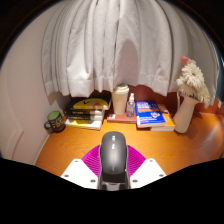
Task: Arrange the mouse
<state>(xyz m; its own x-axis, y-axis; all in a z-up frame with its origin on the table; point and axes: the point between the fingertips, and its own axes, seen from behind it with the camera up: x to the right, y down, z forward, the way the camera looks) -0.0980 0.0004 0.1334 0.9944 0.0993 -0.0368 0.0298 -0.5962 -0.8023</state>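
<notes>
Tongs (114, 170) clench a grey computer mouse (114, 158) between the two magenta pads (92, 157), one pressing each flank, the mouse's nose pointing forward over the wooden tabletop (70, 142). Whether the mouse is lifted clear or resting on the wood cannot be told from this view.

Beyond it, along the back under the white curtain (110, 45), sit a dark jar (55, 121), a stack of books with a yellow cover on top (89, 110), a small white box (119, 100), a clear bottle (130, 104), a blue book (152, 115) and a pale vase of dried flowers (186, 105).

The step in hand is likely carrying the mouse to its spot. To do it well, keep the squeeze even on both flanks so the smooth shell does not slip forward, keep it level, and lower it onto the open stretch of wood well short of the books and bottle. Let go only once the base sits flat, then draw straight back so the pads do not drag it askew.
</notes>
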